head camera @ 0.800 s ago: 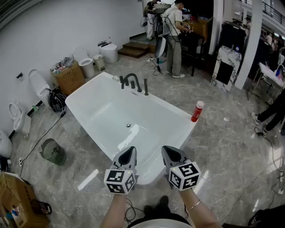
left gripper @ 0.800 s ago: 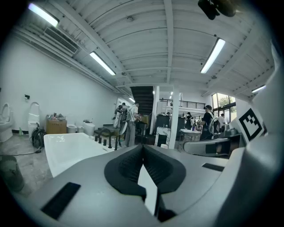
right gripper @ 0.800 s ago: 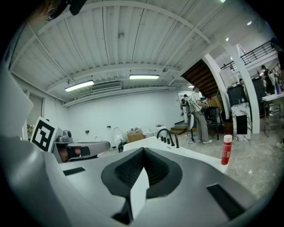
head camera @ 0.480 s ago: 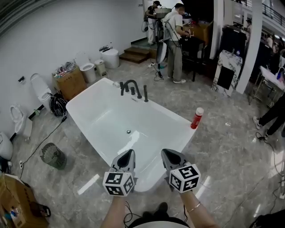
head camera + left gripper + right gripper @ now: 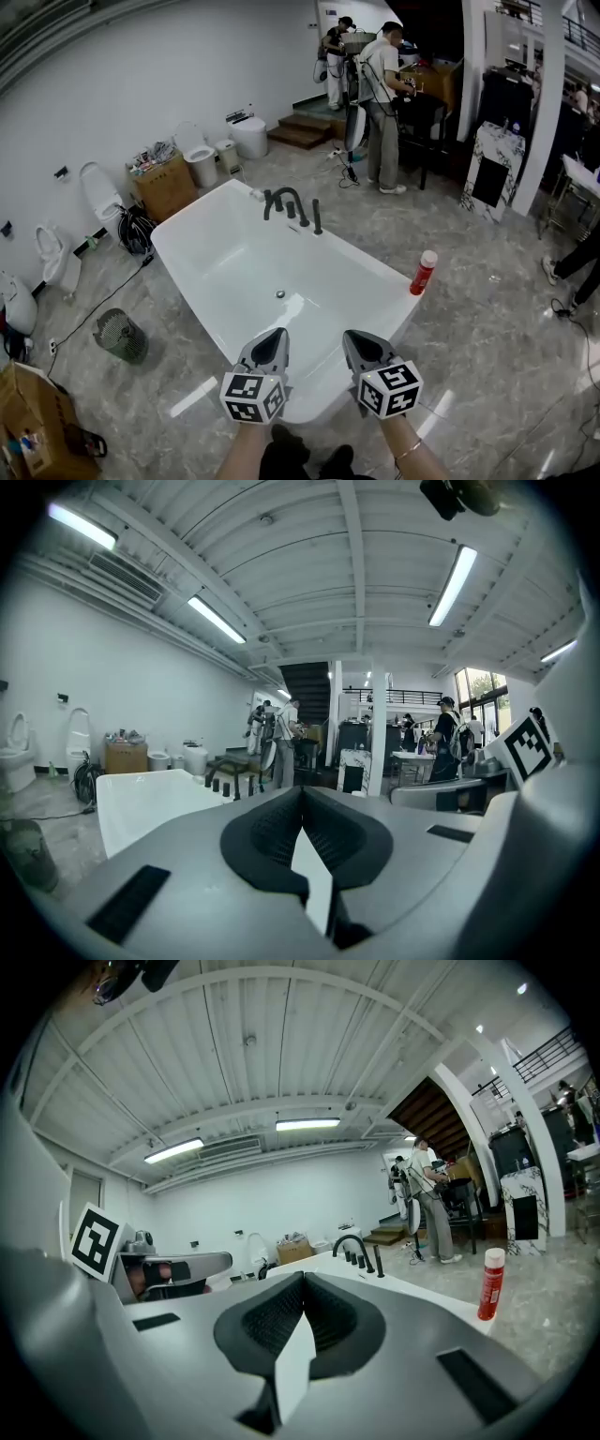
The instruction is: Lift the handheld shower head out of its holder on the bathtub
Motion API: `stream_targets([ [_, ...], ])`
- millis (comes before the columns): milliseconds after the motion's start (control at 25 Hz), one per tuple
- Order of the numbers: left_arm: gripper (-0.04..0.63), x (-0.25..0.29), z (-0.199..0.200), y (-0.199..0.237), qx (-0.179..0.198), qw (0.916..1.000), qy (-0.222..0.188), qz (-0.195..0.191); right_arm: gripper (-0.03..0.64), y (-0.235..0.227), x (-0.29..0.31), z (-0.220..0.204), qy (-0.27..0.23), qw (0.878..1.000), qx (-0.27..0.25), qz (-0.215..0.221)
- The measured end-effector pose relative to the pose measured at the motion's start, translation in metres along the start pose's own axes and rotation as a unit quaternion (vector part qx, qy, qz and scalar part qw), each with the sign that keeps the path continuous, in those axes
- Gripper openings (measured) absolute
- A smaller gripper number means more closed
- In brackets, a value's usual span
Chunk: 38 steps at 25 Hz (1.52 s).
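- Your right gripper (image 5: 303, 1279) is closed tight: pads meet, nothing btw them. It hangs in the air just short of the tub's near end.
- Your left gripper (image 5: 302, 794) is the same: jaws together, empty, level w/ the right one & just beside it.
- Neither touches anything. Ahead & below them is the near rim of the white bathtub (image 5: 211, 258).
- Shower head (image 5: 317, 217): prob. the slim black upright wand at the tub's far end. It's seated in its holder (image 5: 318, 231) on the rim, at the right end of the black tap set, near the arched spout (image 5: 281, 197). It's well apart from both grippers.
- Handling, my guess: a stiff metal stick, light-ish, w/ a smooth finish, so likely slippery. A hose below the rim (none in view) would drag as it comes up.
- Where to grab: the bare shaft above the holder, pads square across it. Then pull straight up along its axis, no sideways levering.
- You'll have to open the jaws before you reach it. The wand is thin, so a small gap should do.
- Red bottle (image 5: 423, 272) stands on the tub's right rim, btw your right gripper & the taps, so route around it.
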<state>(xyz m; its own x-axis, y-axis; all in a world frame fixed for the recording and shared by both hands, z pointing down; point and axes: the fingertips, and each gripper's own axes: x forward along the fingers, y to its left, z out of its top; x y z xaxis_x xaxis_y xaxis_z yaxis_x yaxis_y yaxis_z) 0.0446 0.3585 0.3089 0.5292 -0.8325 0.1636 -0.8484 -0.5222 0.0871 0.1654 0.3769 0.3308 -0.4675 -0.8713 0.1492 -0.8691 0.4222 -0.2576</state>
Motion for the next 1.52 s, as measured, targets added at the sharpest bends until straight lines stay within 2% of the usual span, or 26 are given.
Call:
stream_targets([
  [200,0.020,0.029,0.003,0.021,0.001,1.0000,0.000,0.005,0.006,-0.014,0.031,0.008,-0.003,1.000,0.001,0.002],
  [400,0.020,0.063,0.016,0.069,-0.001,1.0000,0.000,-0.005,0.006,-0.016,0.087,0.029,-0.007,1.000,-0.006,-0.004],
  [600,0.020,0.118,0.020,0.144,0.001,0.9995,0.006,-0.030,0.008,-0.014,0.175,0.034,-0.006,1.000,-0.004,-0.017],
  [920,0.020,0.211,0.019,0.290,-0.022,0.9971,0.027,-0.068,0.008,-0.019,0.351,0.033,0.014,0.998,0.008,-0.056],
  [1200,0.020,0.272,0.027,0.389,-0.030,0.9943,0.033,-0.097,0.008,-0.032,0.463,0.038,0.043,0.995,0.011,-0.089],
  [1360,0.020,0.309,0.019,0.424,-0.038,0.9931,0.043,-0.103,0.008,-0.057,0.510,0.041,0.043,0.994,0.023,-0.097],
  [1520,0.020,0.358,-0.003,0.430,-0.042,0.9933,0.050,-0.095,0.015,-0.111,0.546,0.035,0.049,0.994,0.017,-0.095],
])
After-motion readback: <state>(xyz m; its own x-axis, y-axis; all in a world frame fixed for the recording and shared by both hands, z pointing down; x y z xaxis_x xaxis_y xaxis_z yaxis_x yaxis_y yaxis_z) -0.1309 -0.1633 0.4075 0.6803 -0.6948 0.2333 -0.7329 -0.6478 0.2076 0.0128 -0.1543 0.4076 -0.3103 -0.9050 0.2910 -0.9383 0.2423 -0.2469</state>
